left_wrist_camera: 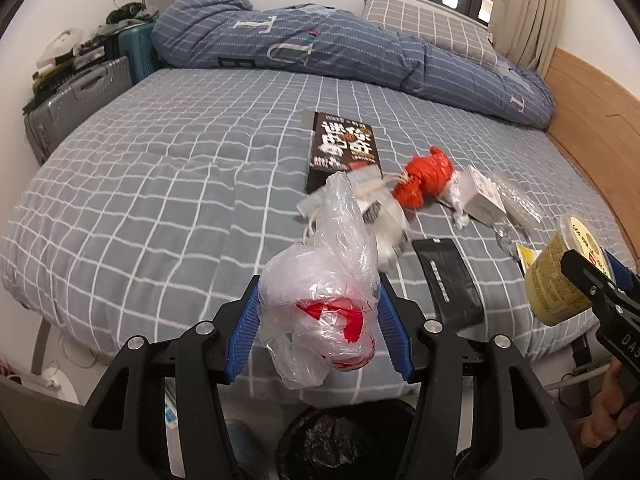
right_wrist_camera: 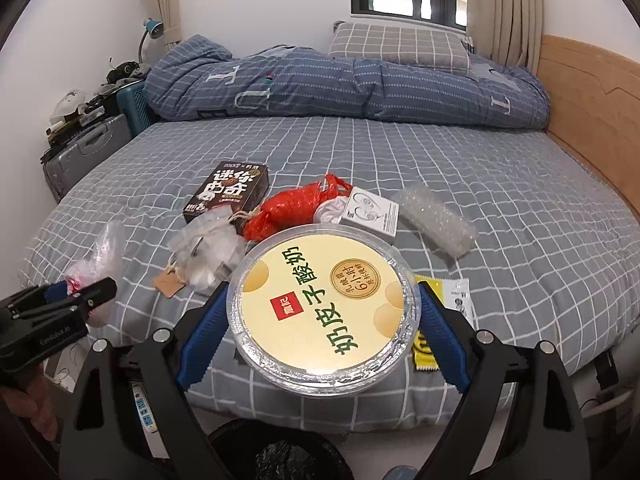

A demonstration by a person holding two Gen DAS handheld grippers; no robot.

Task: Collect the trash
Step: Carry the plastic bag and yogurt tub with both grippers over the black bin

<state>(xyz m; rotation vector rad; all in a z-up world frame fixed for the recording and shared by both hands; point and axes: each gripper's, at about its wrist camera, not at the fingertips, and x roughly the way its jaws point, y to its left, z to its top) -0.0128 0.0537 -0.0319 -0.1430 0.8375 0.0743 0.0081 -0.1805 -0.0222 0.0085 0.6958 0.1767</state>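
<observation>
My left gripper (left_wrist_camera: 318,320) is shut on a crumpled clear plastic bag with red print (left_wrist_camera: 320,300) and holds it above the bed's near edge, over a black-lined trash bin (left_wrist_camera: 344,440). My right gripper (right_wrist_camera: 320,320) is shut on a round yellow yogurt tub (right_wrist_camera: 324,308), also above the bin (right_wrist_camera: 280,460). The tub shows at the right of the left wrist view (left_wrist_camera: 560,276). The bag and left gripper show at the left of the right wrist view (right_wrist_camera: 100,264).
On the checked bed lie a dark box (right_wrist_camera: 228,192), a red bag (right_wrist_camera: 288,208), a white box (right_wrist_camera: 372,212), a bubble-wrap roll (right_wrist_camera: 436,220), a clear pouch with tag (right_wrist_camera: 204,256), a yellow sachet (right_wrist_camera: 424,352) and a black wallet (left_wrist_camera: 448,280). Suitcases (left_wrist_camera: 80,96) stand at left.
</observation>
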